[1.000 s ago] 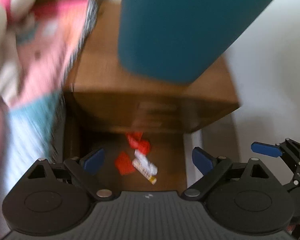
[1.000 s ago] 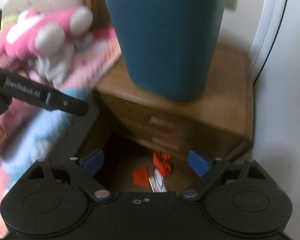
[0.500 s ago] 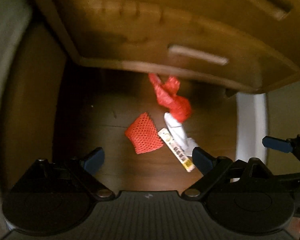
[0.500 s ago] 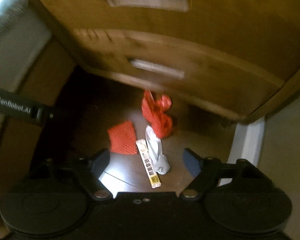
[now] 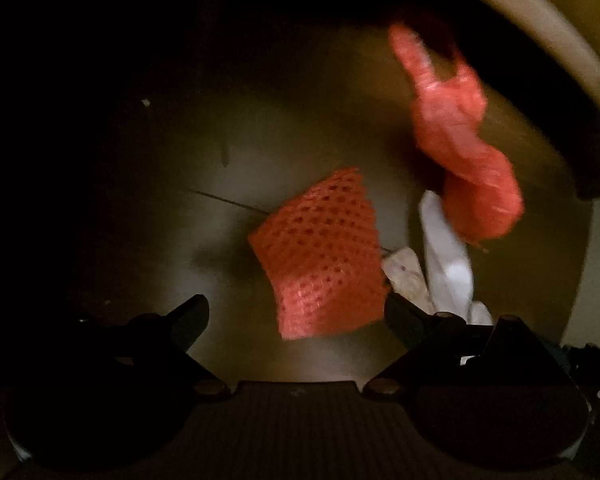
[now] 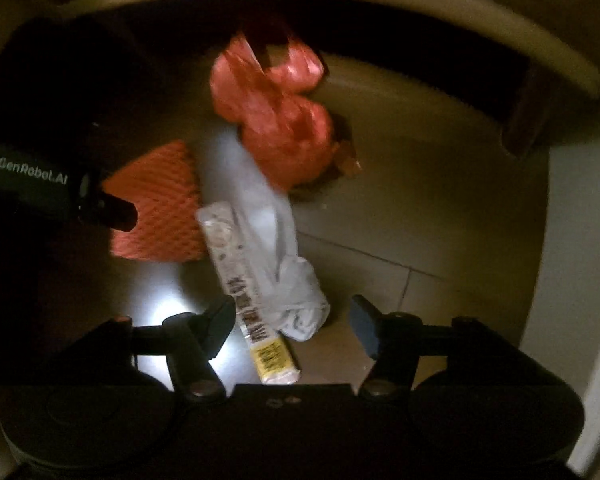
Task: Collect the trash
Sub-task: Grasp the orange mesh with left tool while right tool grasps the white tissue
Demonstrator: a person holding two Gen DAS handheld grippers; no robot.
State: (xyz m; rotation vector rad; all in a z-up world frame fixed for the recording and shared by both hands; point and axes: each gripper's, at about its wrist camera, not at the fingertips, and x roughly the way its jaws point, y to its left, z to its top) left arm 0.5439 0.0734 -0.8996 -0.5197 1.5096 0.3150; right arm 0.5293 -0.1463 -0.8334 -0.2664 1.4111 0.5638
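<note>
Right gripper [image 6: 292,322]: black body, two round discs, ribbed centre plate, silver pivot screws, blue finger pads [image 6: 363,326]. Left gripper [image 5: 296,314]: same black build, dark pads, ribbed plate; seen from right wrist view, white "GenRobot.AI" lettering on side.

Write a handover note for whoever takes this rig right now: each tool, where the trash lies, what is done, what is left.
Left tool: open, empty, over the red foam net.
Right tool: open, its jaws have just been closing; the white crumpled wrapper and the printed sachet lie between them, not gripped.
Trash: all on the dark floor by the wooden cabinet; the red plastic bag lies nearest the cabinet.
Done: nothing picked up.
Left: grasp and collect all four pieces.
</note>
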